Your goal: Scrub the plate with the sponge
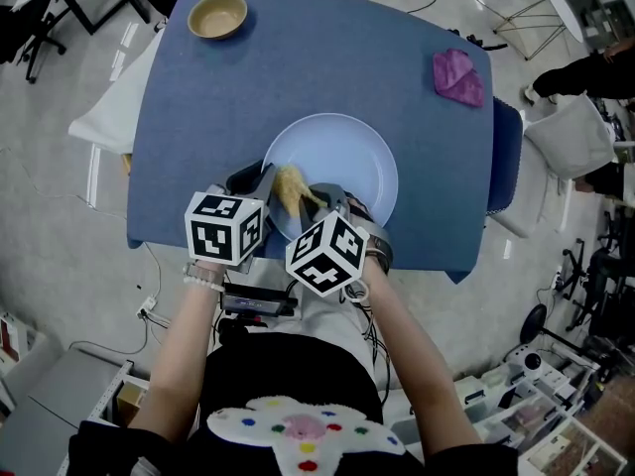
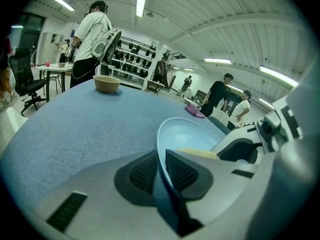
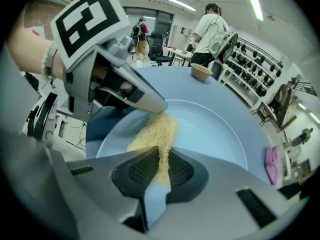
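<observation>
A pale blue plate [image 1: 342, 162] lies on the blue table [image 1: 189, 117] near its front edge. My left gripper [image 1: 260, 182] is shut on the plate's near left rim; in the left gripper view the rim [image 2: 161, 149] runs between the pads of that gripper [image 2: 159, 171]. My right gripper [image 1: 314, 200] is shut on a yellow sponge [image 1: 290, 190], which rests on the plate's near left part. In the right gripper view the sponge [image 3: 156, 131] reaches from that gripper [image 3: 161, 171] onto the plate [image 3: 215, 129], close under the left gripper [image 3: 125, 89].
A tan bowl [image 1: 218, 15] stands at the table's far left corner, and a purple cloth [image 1: 457, 76] lies at the far right. White chairs flank the table on both sides. People stand in the room beyond the table [image 2: 95, 29].
</observation>
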Demonstrator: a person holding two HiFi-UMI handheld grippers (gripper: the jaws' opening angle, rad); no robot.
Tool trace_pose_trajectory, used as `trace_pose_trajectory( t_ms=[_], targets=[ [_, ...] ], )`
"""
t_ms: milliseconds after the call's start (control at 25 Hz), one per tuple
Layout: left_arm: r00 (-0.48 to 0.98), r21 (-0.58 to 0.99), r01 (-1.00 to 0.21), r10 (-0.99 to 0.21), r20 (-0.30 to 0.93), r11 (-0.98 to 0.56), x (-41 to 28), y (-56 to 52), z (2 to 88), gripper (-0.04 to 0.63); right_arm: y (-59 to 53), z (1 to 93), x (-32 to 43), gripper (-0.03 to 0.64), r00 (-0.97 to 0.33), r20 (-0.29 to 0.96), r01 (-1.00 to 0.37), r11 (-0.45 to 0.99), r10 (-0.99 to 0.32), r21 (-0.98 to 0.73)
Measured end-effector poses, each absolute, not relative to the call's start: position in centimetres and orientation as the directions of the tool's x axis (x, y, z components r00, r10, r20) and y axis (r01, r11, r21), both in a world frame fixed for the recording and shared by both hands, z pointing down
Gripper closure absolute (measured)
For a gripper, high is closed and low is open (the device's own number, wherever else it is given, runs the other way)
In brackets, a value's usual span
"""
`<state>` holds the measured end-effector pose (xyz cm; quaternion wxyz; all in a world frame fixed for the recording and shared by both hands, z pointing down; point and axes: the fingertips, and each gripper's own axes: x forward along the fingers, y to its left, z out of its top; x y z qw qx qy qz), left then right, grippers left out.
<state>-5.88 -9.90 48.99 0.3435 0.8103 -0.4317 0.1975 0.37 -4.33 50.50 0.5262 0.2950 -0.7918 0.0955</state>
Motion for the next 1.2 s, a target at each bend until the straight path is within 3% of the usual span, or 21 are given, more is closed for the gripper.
trace_pose_trajectory(
  t_ms=[640, 1200],
  targets=[
    [0.536, 0.382, -0.844, -0.573, 0.62, -0.375, -5.9, -9.9, 49.0, 0.538, -10.5, 50.0, 4.4, 0.574, -0.245, 0.853, -0.771, 0.626, -0.462, 0.117],
    [0.524, 0.37, -0.851, -0.575, 0.628, -0.372, -6.1, -9.8, 49.1, 0.538, -11.5, 50.0, 9.9, 0.574, -0.117, 0.857, -0.803, 0.555, -0.502, 0.216]
  ],
)
